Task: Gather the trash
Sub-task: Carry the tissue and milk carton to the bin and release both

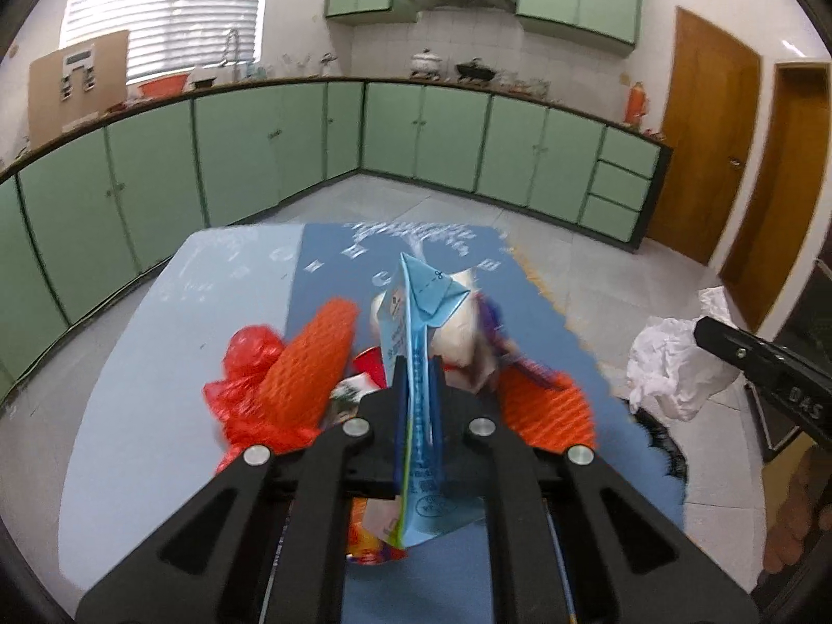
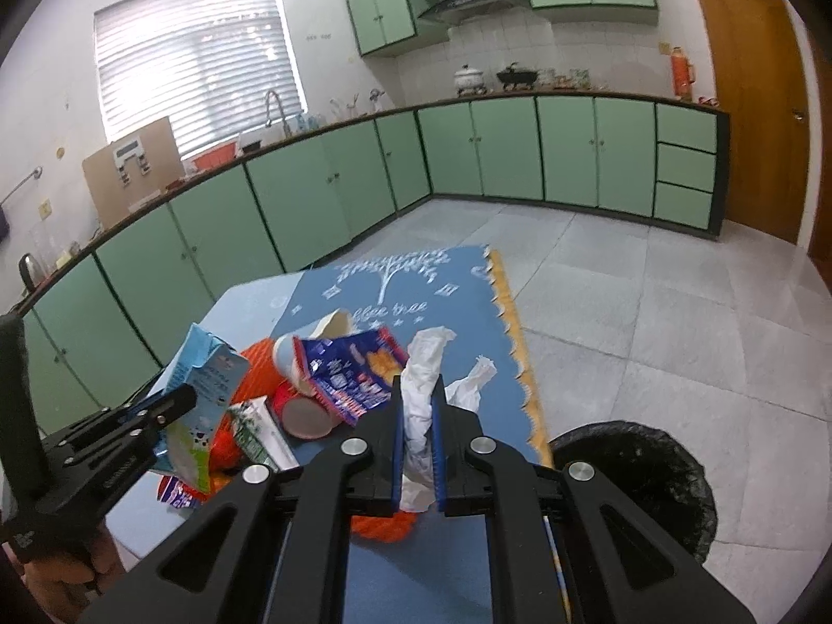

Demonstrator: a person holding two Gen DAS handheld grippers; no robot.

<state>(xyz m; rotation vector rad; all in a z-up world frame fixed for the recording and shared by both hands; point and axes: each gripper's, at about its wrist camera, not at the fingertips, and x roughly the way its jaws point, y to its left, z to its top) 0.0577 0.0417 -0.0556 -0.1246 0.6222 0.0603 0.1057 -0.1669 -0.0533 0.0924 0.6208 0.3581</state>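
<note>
Two grippers are each clamped on a piece of trash above the blue table (image 2: 249, 301). The left gripper (image 1: 418, 390) pinches a light-blue milk carton (image 1: 421, 312) edge-on between nearly closed fingers, over the heap of orange foam netting (image 1: 307, 364) and a red plastic bag (image 1: 244, 364). The right gripper (image 2: 418, 416) squeezes crumpled white tissue (image 2: 424, 364) at the near right of the heap, beside a blue snack wrapper (image 2: 348, 369). What looks like a black-lined bin (image 2: 634, 473) sits on the floor to the right.
</note>
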